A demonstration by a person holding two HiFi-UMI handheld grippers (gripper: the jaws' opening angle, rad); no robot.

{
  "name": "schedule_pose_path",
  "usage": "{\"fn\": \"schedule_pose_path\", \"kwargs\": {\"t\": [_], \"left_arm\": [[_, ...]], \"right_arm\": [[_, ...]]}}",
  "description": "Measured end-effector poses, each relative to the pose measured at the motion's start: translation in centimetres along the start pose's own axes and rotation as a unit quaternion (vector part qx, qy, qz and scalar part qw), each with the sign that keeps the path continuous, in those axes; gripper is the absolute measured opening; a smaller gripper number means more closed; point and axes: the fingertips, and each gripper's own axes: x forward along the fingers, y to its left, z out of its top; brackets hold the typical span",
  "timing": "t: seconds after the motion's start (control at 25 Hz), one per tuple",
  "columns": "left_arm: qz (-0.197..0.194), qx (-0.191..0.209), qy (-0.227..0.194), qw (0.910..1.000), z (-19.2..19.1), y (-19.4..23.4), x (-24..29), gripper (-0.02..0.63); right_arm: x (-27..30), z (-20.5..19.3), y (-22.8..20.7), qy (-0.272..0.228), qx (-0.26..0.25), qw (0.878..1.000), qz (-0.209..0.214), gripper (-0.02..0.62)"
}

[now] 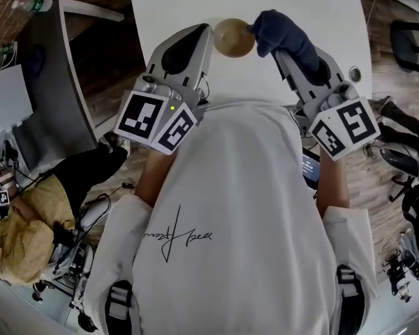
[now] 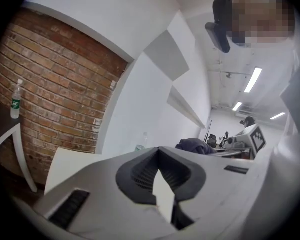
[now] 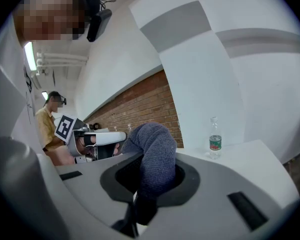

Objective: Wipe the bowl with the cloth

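A tan bowl (image 1: 234, 37) hangs above the white table (image 1: 307, 5), at the tip of my left gripper (image 1: 208, 39). In the left gripper view that gripper (image 2: 162, 186) has its pads together on a thin pale edge (image 2: 163, 194), which looks like the bowl's rim. My right gripper (image 1: 279, 53) is shut on a dark blue cloth (image 1: 285, 33), which bulges up out of its jaws (image 3: 152, 154). The cloth touches the bowl's right side. From the left gripper view the cloth (image 2: 195, 145) shows just beyond the jaws.
A water bottle (image 3: 215, 139) stands on the table's far end by a brick wall (image 2: 55, 84). Another bottle (image 2: 15, 101) stands on a dark side table (image 1: 49, 82) to the left. A person in a yellow shirt (image 1: 21, 236) sits at the left.
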Motion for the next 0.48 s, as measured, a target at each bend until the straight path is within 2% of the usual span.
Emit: {"fn": "schedule_pose_path", "kwargs": {"t": [0.16, 0.48], "left_arm": [[-0.03, 0.023, -0.033, 0.9987, 1.2, -1.8, -1.1, -0.006], [-0.055, 0.096, -0.057, 0.9923, 2.1, -5.3, -2.6, -0.011]], "right_arm": [[-1.3, 0.8, 0.8, -0.023, -0.01, 1.0, -0.018, 0.052], [-3.1, 1.2, 2.5, -0.047, -0.049, 0.996, -0.059, 0.051]]}}
